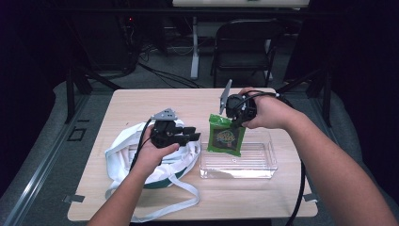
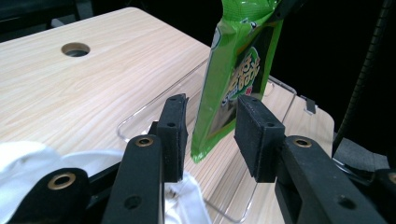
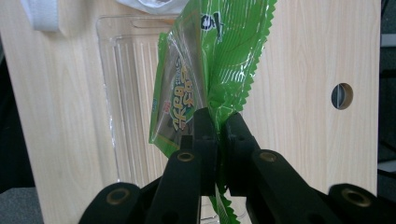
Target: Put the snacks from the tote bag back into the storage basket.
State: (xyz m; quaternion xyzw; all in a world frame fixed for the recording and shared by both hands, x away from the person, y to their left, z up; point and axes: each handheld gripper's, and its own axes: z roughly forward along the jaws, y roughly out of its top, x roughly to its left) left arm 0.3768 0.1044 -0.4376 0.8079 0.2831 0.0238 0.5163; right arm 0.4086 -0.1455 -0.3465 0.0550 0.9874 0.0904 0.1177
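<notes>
The right claw (image 1: 234, 123) is clamped tight on the crimped top edge of a green snack packet (image 1: 226, 136), its two jaws pressed together with only the foil between them. The packet hangs upright from that grip over the left end of a clear plastic tray (image 1: 256, 162), which sits on the counter (image 1: 131, 101) toward 3 o'clock from the middle; whether the packet's lower edge touches the tray floor cannot be told. The left claw (image 1: 194, 133) stands wide open with nothing between its jaws, held over a white cloth bag (image 1: 123, 153) with a dark green band that lies at about 9 o'clock on the counter, its straps trailing toward 6 o'clock. The open jaws point toward the packet at 3 o'clock and stay apart from it. In the left gripper view the left claw (image 2: 212, 135) frames the packet (image 2: 238, 74) between its pads, the packet farther off and untouched, with the tray rim (image 2: 140, 116) below and a round hole (image 2: 75, 48) in the counter at 10 o'clock. The right gripper view shows the right claw (image 3: 219, 135) biting the zigzag seam, the packet's printed face (image 3: 180, 102) turned edge-on, and the ribbed tray floor (image 3: 126, 93) beneath. A black folding chair (image 1: 244, 42) stands beyond the counter at 12 o'clock.
</notes>
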